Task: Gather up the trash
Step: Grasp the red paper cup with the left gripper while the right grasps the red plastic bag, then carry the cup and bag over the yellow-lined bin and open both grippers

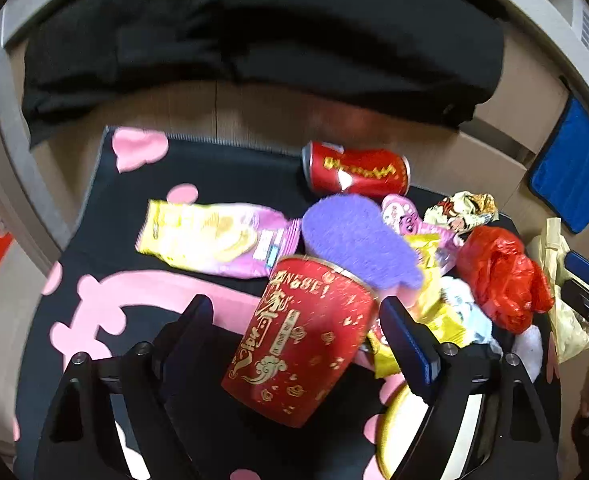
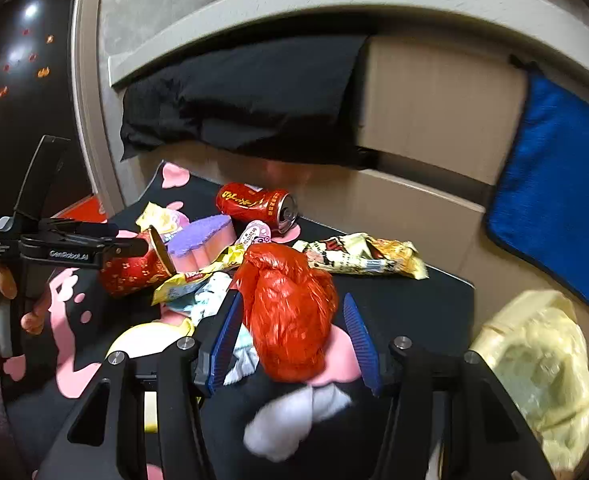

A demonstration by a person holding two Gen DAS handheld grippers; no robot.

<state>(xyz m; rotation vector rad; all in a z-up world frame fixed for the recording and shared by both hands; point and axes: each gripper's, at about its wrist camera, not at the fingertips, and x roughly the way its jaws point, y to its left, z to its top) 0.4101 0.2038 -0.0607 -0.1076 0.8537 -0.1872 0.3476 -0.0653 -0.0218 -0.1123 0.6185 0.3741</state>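
Trash lies on a black mat with pink shapes (image 1: pixel 134 288). My left gripper (image 1: pixel 298 320) is open, its fingers on either side of a red paper cup (image 1: pixel 302 344) lying tilted; it also shows in the right wrist view (image 2: pixel 134 268). My right gripper (image 2: pixel 292 320) is open around a crumpled red plastic bag (image 2: pixel 290 312), also seen in the left wrist view (image 1: pixel 502 276). A red can (image 1: pixel 356 174) lies on its side at the back. A yellow-pink chip bag (image 1: pixel 214 240) lies left, a purple sponge (image 1: pixel 358 236) behind the cup.
A crumpled printed wrapper (image 2: pixel 362 256) lies right of the can. A yellowish plastic bag (image 2: pixel 534 364) sits off the mat's right edge. A blue cloth (image 2: pixel 554 184) hangs on the cabinet. A black garment (image 1: pixel 254 40) hangs at the back. White tissue (image 2: pixel 294 416) lies near me.
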